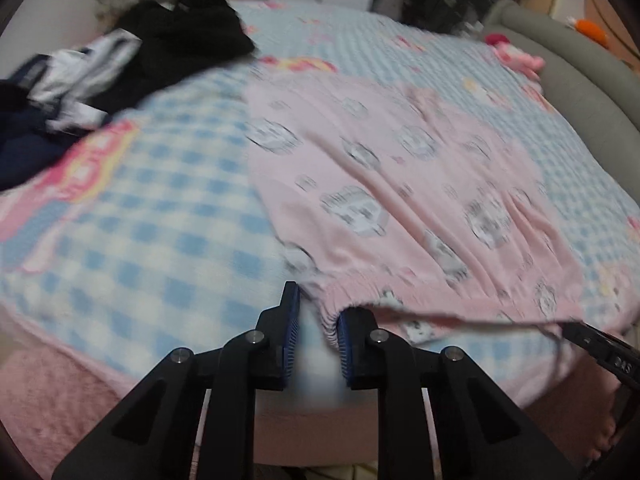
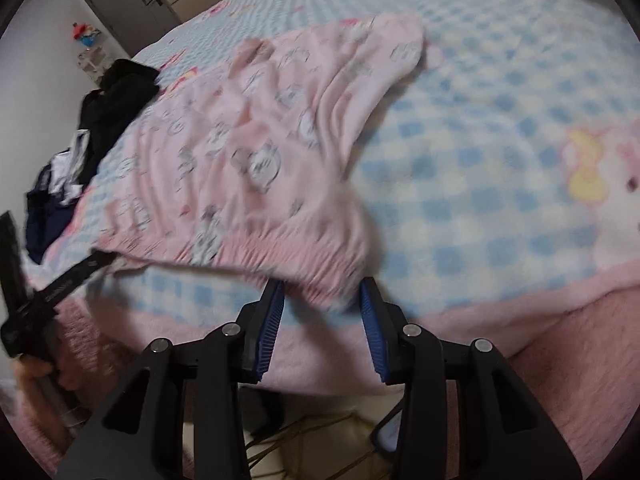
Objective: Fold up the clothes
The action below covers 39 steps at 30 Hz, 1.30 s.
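Pink pyjama trousers [image 1: 400, 184] with a grey cartoon print lie spread on the blue checked bed cover [image 1: 152, 208], waistband toward me at the bed's near edge. My left gripper [image 1: 318, 320] is open, its jaws either side of the left end of the elastic waistband [image 1: 352, 300]. In the right wrist view the trousers [image 2: 248, 148] show again, and my right gripper [image 2: 322, 304] is open with the right end of the waistband [image 2: 304, 268] between and just ahead of its jaws. The waistband hangs slightly lifted and blurred.
A pile of black, white and navy clothes [image 1: 120, 60] lies at the bed's far left. A grey padded headboard [image 1: 568, 68] runs along the right. A pink bed skirt [image 2: 560, 360] hangs below the cover. Grey cabinets [image 2: 124, 4] stand beyond the bed.
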Available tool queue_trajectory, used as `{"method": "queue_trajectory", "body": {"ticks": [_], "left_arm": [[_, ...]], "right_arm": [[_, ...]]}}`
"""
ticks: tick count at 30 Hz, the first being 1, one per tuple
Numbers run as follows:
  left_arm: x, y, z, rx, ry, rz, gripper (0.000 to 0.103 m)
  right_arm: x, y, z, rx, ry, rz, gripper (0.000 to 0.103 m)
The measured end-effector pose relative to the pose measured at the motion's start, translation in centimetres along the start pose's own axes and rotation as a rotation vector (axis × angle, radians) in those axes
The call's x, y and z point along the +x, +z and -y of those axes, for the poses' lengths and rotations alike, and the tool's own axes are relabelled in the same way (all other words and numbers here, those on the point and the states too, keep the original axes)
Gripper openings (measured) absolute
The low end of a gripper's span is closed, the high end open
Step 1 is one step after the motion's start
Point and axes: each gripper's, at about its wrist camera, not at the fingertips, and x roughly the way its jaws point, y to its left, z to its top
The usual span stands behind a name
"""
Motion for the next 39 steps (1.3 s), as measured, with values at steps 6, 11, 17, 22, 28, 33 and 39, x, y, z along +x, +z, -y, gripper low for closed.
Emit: {"method": "queue_trajectory", "body": {"ticks": [6, 11, 17, 22, 28, 33, 39], "left_arm": [[1.5, -0.1, -0.3, -0.032, -0.103, -0.080, 0.019], [-1.6, 0.2, 0.1, 0.028, 0.007, 0.048, 0.008], [-3.8, -0.1, 0.2, 0.024, -0.022, 0.062, 0.008], [0.4, -1.8, 0.9, 0.071, 0.012, -0.098, 0.008], [-1.6, -0.9, -0.8, 0.007, -0.086, -0.093, 0.038], [-4.7, 0.2, -3.3, -0.083, -0.157, -0.012, 0.046], [-3.2, 1.9, -2.0, 0.011, -0.205, -0.010, 0.043]], "right_arm": [[1.8, 0.4, -0.3, 0.015, 0.259, -0.063, 0.017], [0.7, 0.4, -2.4, -0.152, 0.083, -0.015, 0.004], [-3.1, -0.8, -2.1, -0.263, -0.047, 0.044, 0.004], [-0.3, -1.0, 0.1, -0.176, -0.057, -0.040, 0.004], [-1.4, -0.5, 0.3, -0.138, 0.032, -0.054, 0.020], [-4.8, -0.7, 0.0, -0.136, 0.091, -0.015, 0.029], [-6.1, 1.9, -2.7, -0.214, 0.103, 0.085, 0.029]]}}
